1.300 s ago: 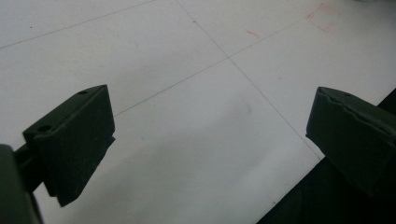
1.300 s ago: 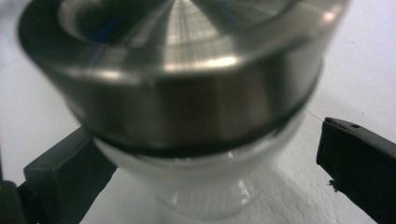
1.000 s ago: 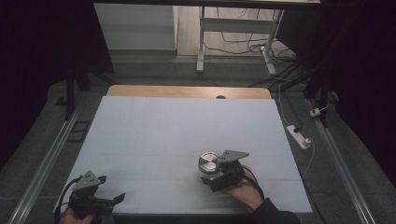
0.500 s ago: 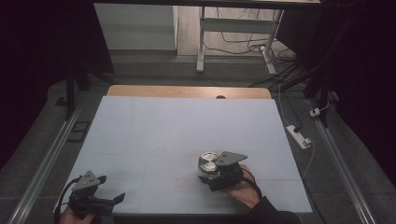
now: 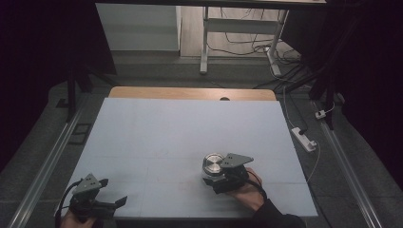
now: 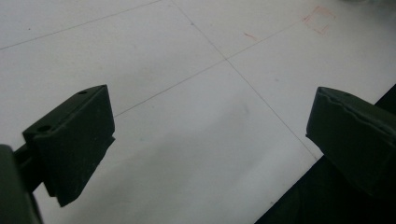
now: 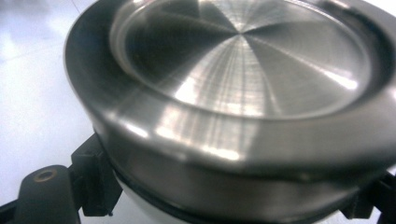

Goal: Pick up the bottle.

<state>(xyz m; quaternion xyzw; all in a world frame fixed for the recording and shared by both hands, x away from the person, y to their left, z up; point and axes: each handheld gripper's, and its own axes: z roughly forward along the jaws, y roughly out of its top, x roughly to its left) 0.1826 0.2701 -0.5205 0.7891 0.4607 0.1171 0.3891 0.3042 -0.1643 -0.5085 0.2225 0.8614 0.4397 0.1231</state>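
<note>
Tabletop point(image 5: 157, 137): tin point(image 5: 212, 164) between fingers point(image 7: 95, 179) (clamped)

The white table point(image 5: 157, 133) lies open all round the steel container point(image 5: 212, 163).

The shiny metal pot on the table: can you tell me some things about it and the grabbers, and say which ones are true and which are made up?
1. The right gripper is shut on the metal pot. True.
2. The pot's lid is off. False: the steel lid sits on top.
3. The left gripper holds nothing. True: open jaws over bare white table.
4. The pot stands at the table's far edge. False: it is near the person's side.
</note>
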